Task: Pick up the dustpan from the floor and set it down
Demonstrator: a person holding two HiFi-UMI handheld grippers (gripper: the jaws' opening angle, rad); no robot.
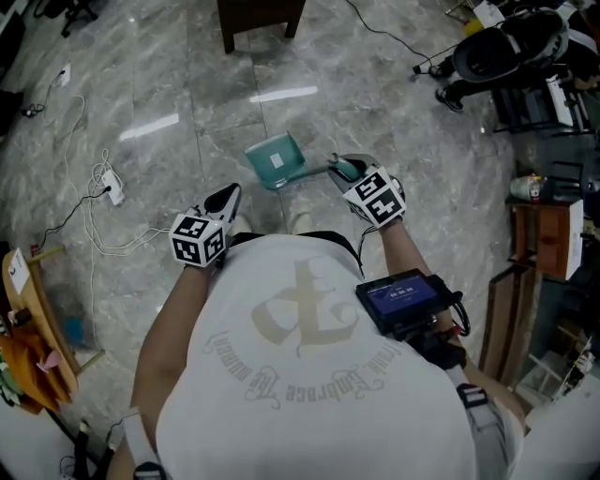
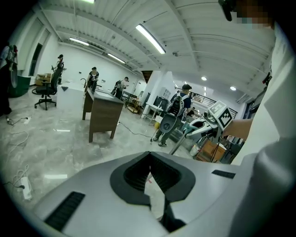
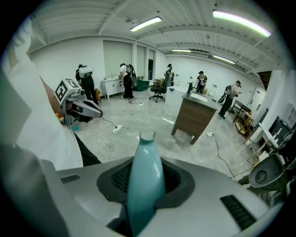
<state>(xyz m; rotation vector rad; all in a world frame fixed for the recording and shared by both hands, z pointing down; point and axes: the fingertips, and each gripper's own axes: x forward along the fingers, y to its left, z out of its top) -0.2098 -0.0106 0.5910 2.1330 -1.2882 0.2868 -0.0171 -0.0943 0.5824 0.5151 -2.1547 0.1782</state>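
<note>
While the right gripper (image 1: 345, 170) stays out front at waist height, its jaws are clamped on the teal handle of the dustpan (image 1: 276, 159). The pan juts to the gripper's left, carried above the grey stone floor (image 1: 187, 84), just ahead of the person's shoes (image 1: 302, 223). Right gripper view: the handle (image 3: 145, 180) fills the gap, pads tight on both sides. Left gripper (image 1: 225, 200) by the other hip, jaws together, nothing between them; its own view shows only a sliver of floor past the pads.

Nearest clutter: a corded white power strip (image 1: 114, 191) on the floor to the person's left, near the left gripper. Wooden stand (image 1: 33, 291) at the left edge, brown shelf unit (image 1: 548, 234) at the right edge. Open floor straight ahead of the pan, up to a dark wooden desk (image 1: 261, 19). Black cable (image 1: 380, 33) trails beside it; black gear (image 1: 511, 47) far right.

Head view gives floor only. The gripper views add the room: the desk (image 3: 194, 115) alone mid-floor, an office chair (image 3: 158, 91) farther off, people (image 3: 127, 81) by the far wall, strip lights (image 3: 145, 23) overhead. Each gripper view also catches the other tool side-on: right gripper (image 2: 189, 131), left gripper (image 3: 96, 111)
</note>
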